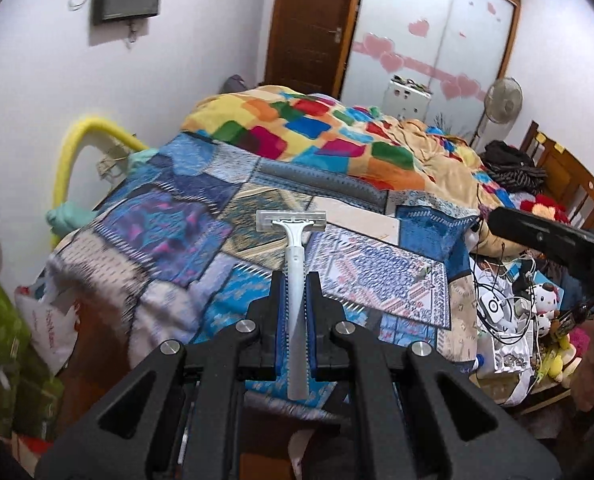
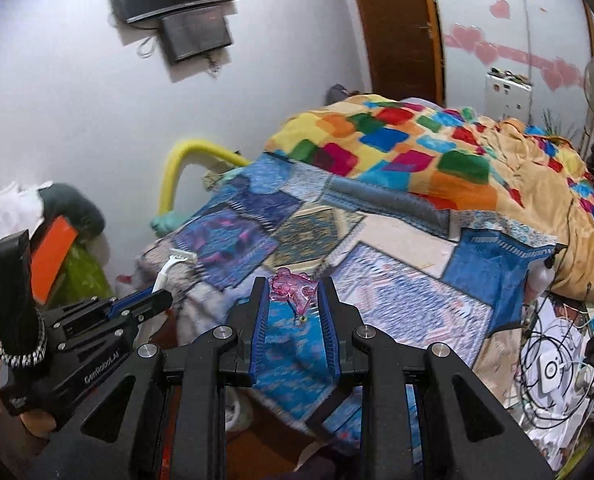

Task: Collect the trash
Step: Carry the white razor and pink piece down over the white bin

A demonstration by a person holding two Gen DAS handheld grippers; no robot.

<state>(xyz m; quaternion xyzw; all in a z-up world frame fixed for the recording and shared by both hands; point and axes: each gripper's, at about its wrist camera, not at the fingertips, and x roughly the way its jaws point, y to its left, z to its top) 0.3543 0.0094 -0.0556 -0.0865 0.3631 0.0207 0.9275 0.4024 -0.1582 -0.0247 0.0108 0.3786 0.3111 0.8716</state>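
In our left gripper [image 1: 295, 280] the jaws are pressed together on the handle of a disposable razor [image 1: 295, 264]. The handle lies along the gap between the blue pads, and the head with its clear blade cover stands out well past the fingertips. In our right gripper [image 2: 295, 288] the jaws stand narrowly apart and pinch a small pink plastic piece [image 2: 291, 290] only at the very tips; what it is exactly we cannot tell.

So both pieces of trash are in our grippers, above the near end of the bed [image 2: 397, 292] with its patchwork cover [image 1: 169, 224], and no bin shows in either view. We judge that the step in hand is carrying them away.

To do it well, we should keep both grips closed and steady. The pink piece is the weak point, because so little of it sits between the pads: a sudden swing may shake it out. The razor is long, so we should keep its head away from the other gripper and from the colourful blanket [image 1: 317, 132]. The tangled cables [image 1: 501, 292] at the bedside are also best avoided.
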